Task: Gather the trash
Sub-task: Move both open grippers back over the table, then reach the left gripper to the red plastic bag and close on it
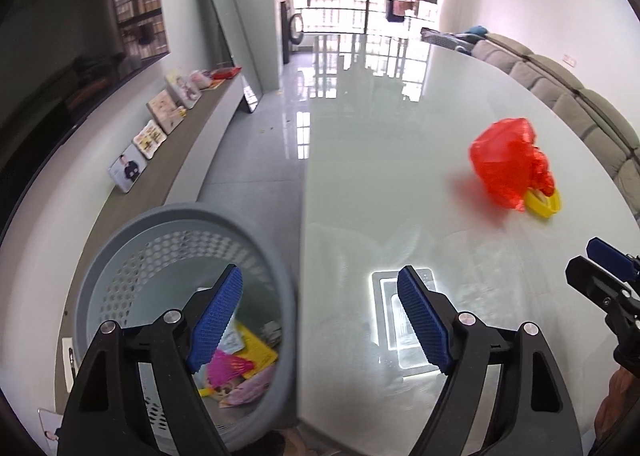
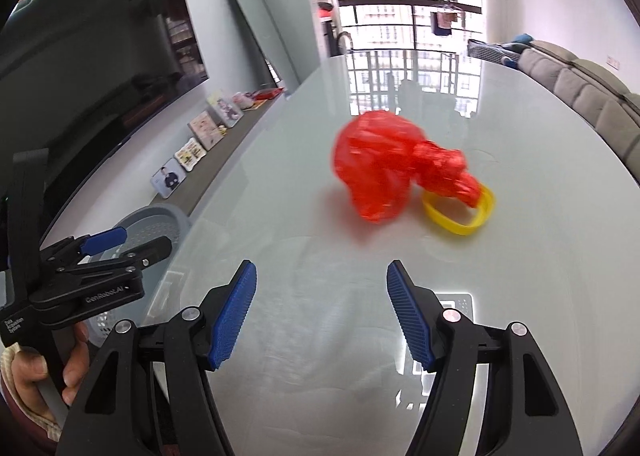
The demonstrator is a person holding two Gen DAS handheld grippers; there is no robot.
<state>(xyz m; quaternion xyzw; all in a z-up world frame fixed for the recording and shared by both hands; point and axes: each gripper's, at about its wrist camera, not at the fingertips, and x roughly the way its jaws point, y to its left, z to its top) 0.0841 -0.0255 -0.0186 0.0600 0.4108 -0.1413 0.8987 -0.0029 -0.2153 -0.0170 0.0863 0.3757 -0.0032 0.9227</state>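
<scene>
A crumpled red plastic bag (image 2: 384, 164) lies on the glossy white table (image 2: 320, 276), partly over a yellow ring (image 2: 460, 216). Both show in the left wrist view too: the bag (image 1: 508, 164) and the ring (image 1: 544, 202) at the right. My right gripper (image 2: 320, 312) is open and empty, short of the bag. My left gripper (image 1: 320, 316) is open and empty, straddling the table's left edge above a grey perforated bin (image 1: 120, 256) that holds colourful wrappers (image 1: 240, 364). The bin also shows in the right wrist view (image 2: 156, 216).
The right gripper shows at the left wrist view's right edge (image 1: 608, 276), the left gripper at the right wrist view's left (image 2: 92, 268). A low shelf with pictures (image 1: 160, 128) runs along the left wall under a TV. A grey sofa (image 2: 592, 96) stands beyond the table on the right.
</scene>
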